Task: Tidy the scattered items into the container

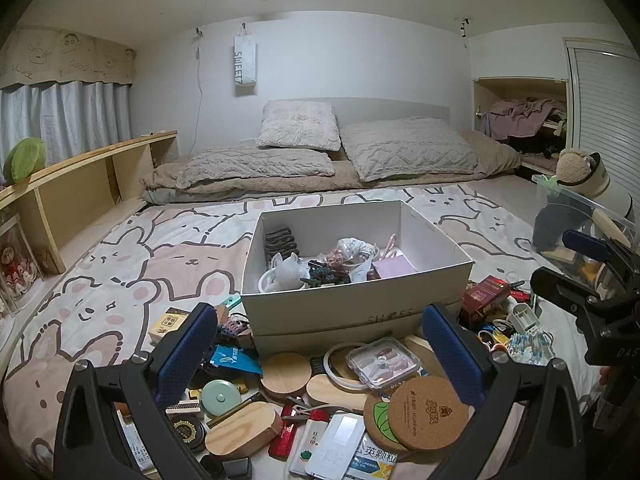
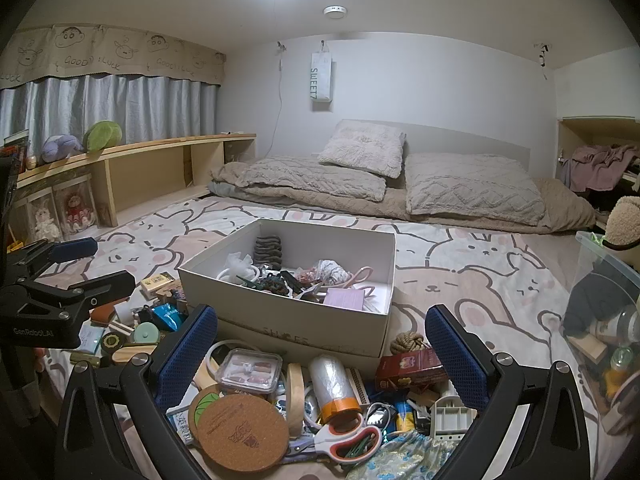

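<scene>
The left tool (image 1: 318, 340) hangs wide open and empty over the clutter. The shoe box (image 1: 352, 308) sits just beyond on the bear-print floor mat (image 1: 120, 264). The right tool (image 2: 320, 344), also spread empty, should probably pinch the cork coaster (image 2: 242, 430) by its rim.

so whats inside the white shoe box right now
The white shoe box holds a dark hair claw, pink-handled scissors, a lilac card and tangled small accessories. Whatever lies beneath them is covered.
</scene>
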